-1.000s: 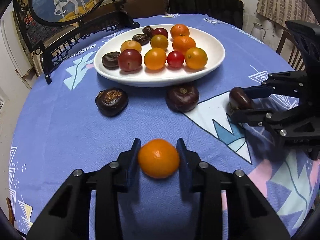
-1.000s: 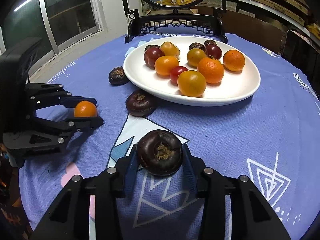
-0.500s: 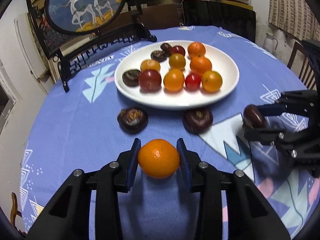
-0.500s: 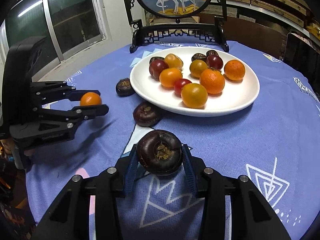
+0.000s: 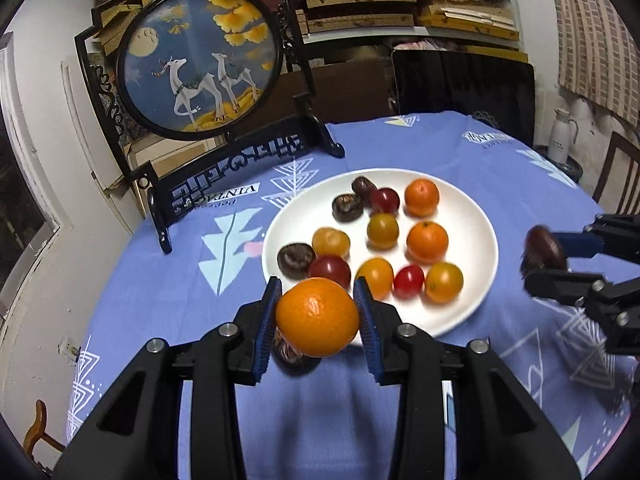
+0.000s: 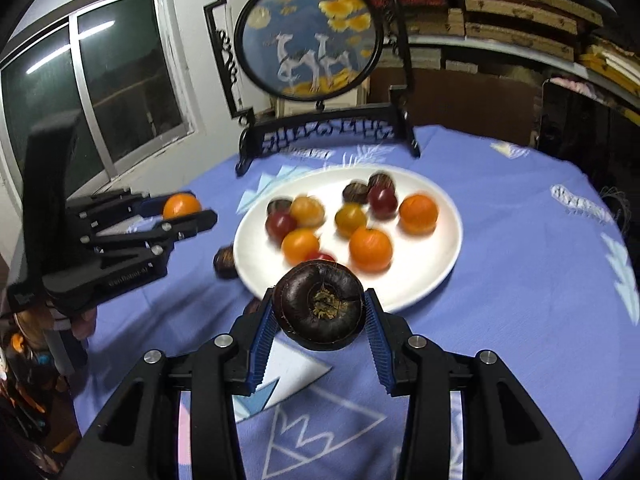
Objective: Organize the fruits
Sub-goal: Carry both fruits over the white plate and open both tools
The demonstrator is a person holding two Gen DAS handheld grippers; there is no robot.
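My left gripper (image 5: 318, 316) is shut on an orange tangerine (image 5: 317, 317) and holds it in the air just short of the near rim of the white plate (image 5: 476, 216). My right gripper (image 6: 320, 312) is shut on a dark brown round fruit (image 6: 321, 306), raised above the cloth at the plate's (image 6: 444, 240) near edge. The plate holds several orange, yellow, red and dark fruits. The right gripper with its dark fruit (image 5: 544, 248) shows at the right of the left wrist view. The left gripper with the tangerine (image 6: 182, 206) shows at the left of the right wrist view.
A blue patterned cloth (image 5: 168, 288) covers the round table. A dark fruit (image 6: 225, 262) lies on the cloth left of the plate, another (image 5: 289, 354) shows under the tangerine. A black-framed round deer screen (image 5: 196, 60) stands at the back. Dark chairs stand behind the table.
Both grippers have lifted their fruits off the cloth and moved up and forward toward the plate. The two dark fruits on the cloth now lie below the grippers.
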